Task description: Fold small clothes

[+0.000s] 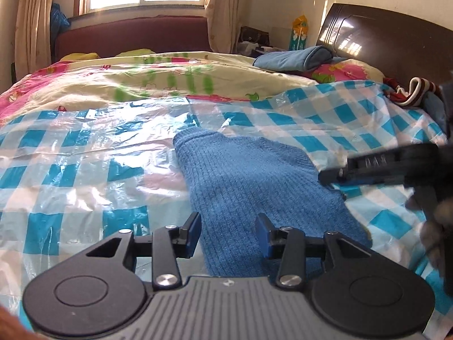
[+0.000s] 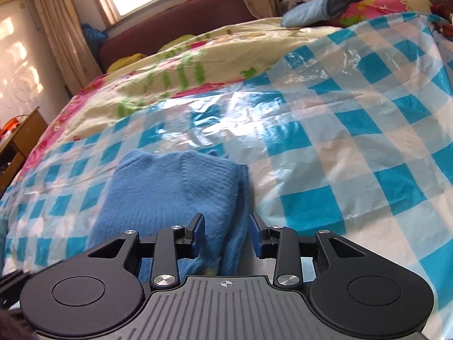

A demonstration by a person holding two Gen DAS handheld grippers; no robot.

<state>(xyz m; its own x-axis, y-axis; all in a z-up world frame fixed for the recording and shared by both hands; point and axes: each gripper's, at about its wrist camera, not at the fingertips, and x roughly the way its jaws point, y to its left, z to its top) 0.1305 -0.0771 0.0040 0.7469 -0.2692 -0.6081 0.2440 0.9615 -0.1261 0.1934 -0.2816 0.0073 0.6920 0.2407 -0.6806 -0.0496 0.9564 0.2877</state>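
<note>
A small blue knitted sweater lies folded into a long narrow shape on a blue-and-white checked plastic sheet spread over the bed. My left gripper is open over the sweater's near end, the knit showing between its fingers without the pads pressing on it. In the left wrist view my right gripper comes in from the right, blurred, at the sweater's right edge. In the right wrist view that right gripper is open above the sweater, straddling its loose right-hand edge.
A floral quilt covers the far half of the bed. A folded blue cloth and a red-and-white striped garment lie near the dark headboard. A wooden desk stands left of the bed.
</note>
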